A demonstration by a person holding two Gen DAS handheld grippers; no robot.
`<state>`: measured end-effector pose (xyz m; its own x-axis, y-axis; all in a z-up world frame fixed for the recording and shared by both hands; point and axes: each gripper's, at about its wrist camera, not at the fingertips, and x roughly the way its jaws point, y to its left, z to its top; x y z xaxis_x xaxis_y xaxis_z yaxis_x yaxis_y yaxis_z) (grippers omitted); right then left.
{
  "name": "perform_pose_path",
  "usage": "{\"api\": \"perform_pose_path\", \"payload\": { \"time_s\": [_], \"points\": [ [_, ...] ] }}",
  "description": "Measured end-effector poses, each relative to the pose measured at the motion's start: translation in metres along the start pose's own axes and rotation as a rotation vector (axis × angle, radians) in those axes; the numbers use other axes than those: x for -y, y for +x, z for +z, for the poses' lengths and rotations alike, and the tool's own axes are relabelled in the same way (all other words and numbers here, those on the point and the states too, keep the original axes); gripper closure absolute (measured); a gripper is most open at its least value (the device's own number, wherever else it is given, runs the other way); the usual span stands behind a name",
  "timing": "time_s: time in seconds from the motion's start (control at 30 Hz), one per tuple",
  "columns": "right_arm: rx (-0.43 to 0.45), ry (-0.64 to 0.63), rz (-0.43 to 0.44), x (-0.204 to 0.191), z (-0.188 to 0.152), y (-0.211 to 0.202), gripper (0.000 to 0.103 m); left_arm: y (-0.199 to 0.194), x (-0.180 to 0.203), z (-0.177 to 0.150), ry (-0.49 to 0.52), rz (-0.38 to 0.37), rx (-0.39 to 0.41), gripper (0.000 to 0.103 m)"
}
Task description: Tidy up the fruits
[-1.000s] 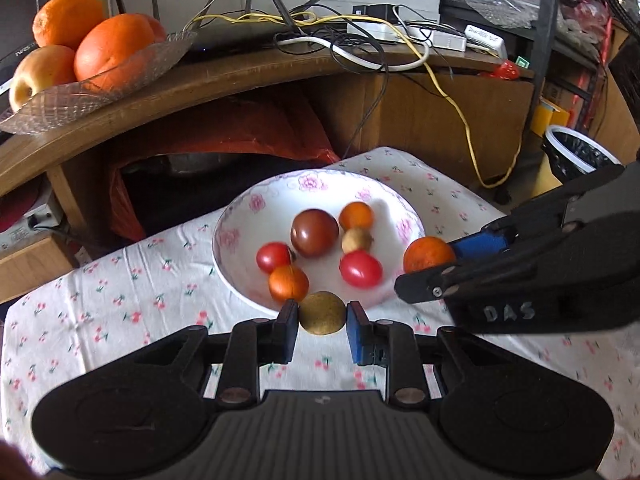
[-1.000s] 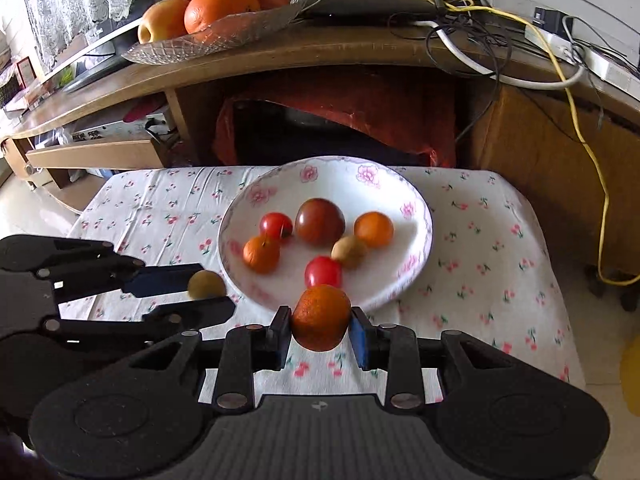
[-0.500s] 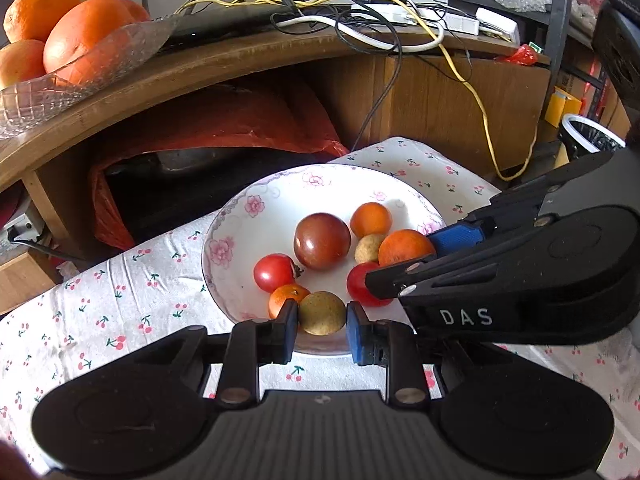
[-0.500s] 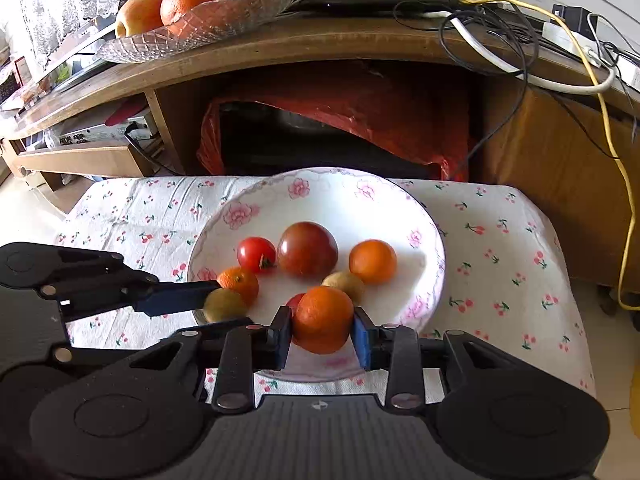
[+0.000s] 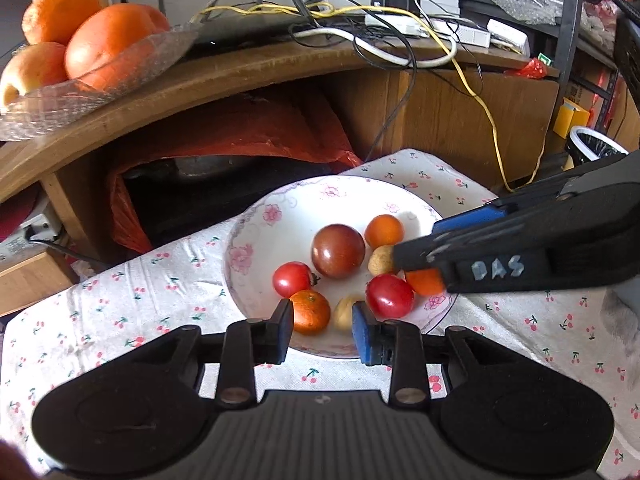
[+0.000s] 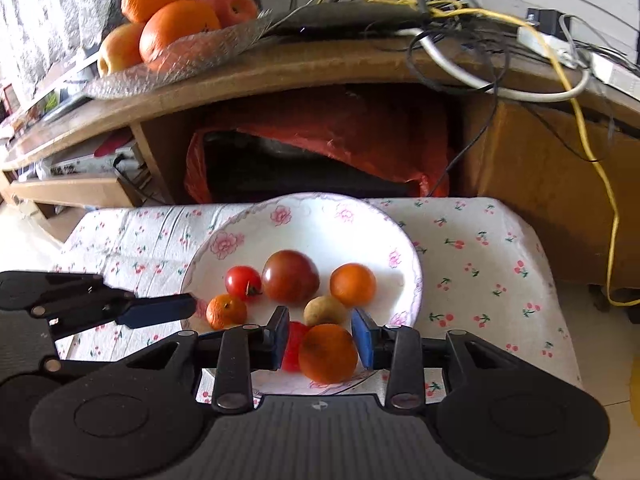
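With both my left gripper and right gripper spread apart over the floral bowl, the orange and small yellow fruit lie inside, so I lift straight up.

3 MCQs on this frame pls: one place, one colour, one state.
1. Where does the glass dish of oranges sit?
A) the wooden shelf
B) a chair
C) the floor
2. What colour is the biggest fruit in the floral bowl?
A) green
B) dark red
C) yellow
3. What is the state of the left tongs?
A) shut on a tomato
B) out of view
C) open

1A: the dish rests on the shelf behind the table.
2B: that fruit is dark red.
3C: the fingers stand apart, gripping nothing.
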<state>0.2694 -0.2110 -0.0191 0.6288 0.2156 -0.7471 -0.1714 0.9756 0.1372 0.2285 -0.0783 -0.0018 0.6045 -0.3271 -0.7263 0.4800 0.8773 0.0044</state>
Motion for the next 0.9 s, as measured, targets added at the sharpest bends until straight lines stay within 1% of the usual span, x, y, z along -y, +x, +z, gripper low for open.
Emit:
{"api": "perform_pose_path", "payload": {
  "time_s": [0.1,0.2,0.4,0.5,0.57,0.6,0.63,0.67,0.73,0.8,0.87,0.9],
  "points": [
    [0.016,0.017,-0.003,0.003,0.0,-0.008,0.072,-0.011,-0.005,-0.001,-0.018,0.017,0.009,0.062],
    [0.022,0.029,-0.008,0.002,-0.002,-0.017,0.072,-0.022,-0.01,-0.006,-0.059,0.028,0.018,0.06],
    [0.001,0.031,-0.006,-0.012,-0.018,-0.038,0.072,-0.044,-0.014,-0.027,-0.135,0.055,0.018,0.049],
    [-0.016,0.028,-0.015,-0.02,-0.028,-0.05,0.071,-0.054,-0.013,-0.036,-0.172,0.078,0.012,0.041],
    [-0.021,0.039,-0.021,-0.026,-0.035,-0.06,0.07,-0.062,-0.011,-0.041,-0.184,0.098,0.014,0.033],
    [-0.017,0.045,-0.019,-0.028,-0.038,-0.065,0.07,-0.066,-0.009,-0.043,-0.185,0.109,0.021,0.031],
    [-0.011,0.048,-0.016,-0.031,-0.041,-0.071,0.07,-0.072,-0.008,-0.047,-0.187,0.124,0.026,0.026],
    [-0.003,0.048,-0.016,-0.034,-0.045,-0.076,0.07,-0.076,-0.006,-0.049,-0.193,0.139,0.032,0.018],
    [0.015,0.049,-0.017,-0.039,-0.052,-0.086,0.067,-0.085,-0.002,-0.053,-0.195,0.165,0.045,0.009],
    [0.021,0.051,-0.018,-0.043,-0.06,-0.094,0.067,-0.095,0.003,-0.056,-0.189,0.193,0.065,0.006],
    [0.022,0.048,-0.022,-0.047,-0.066,-0.1,0.067,-0.104,0.007,-0.059,-0.188,0.215,0.084,0.0],
    [0.027,0.045,-0.026,-0.049,-0.069,-0.103,0.067,-0.108,0.008,-0.061,-0.189,0.225,0.094,0.0]
  ]
}}
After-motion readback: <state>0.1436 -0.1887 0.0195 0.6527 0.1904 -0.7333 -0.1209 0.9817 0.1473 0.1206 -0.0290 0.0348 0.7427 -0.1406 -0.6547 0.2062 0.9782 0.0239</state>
